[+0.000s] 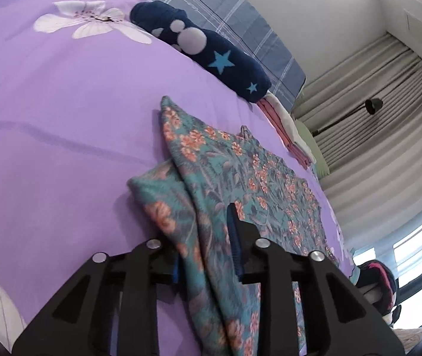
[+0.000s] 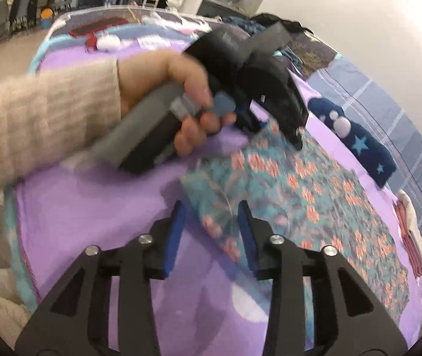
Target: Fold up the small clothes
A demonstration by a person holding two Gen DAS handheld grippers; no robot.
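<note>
Floral garment (image 1: 240, 178), teal with orange blossoms, lay spread on the purple bedspread (image 1: 62, 118), its near edge bunched into a raised fold. The left tongs (image 1: 208, 255) straddled that fold: cloth ran up between the two fingers, the right-hand blue pad beside it, but whether the pads pressed on it could not be told from the left wrist view. In the right wrist view a hand (image 2: 163, 89) in a cream knitted sleeve (image 2: 38, 112) gripped the handle of those left tongs (image 2: 270, 130), whose tips were down at the garment's far edge (image 2: 314, 195). The right tongs (image 2: 211, 228) stood apart, blue pads clear of each other, with a corner of the garment and bare bedspread showing between them, nothing clamped. A navy folded piece (image 1: 208, 50) with stars and white dots lay beyond the garment, near a pink and white folded piece (image 1: 288, 130).
</note>
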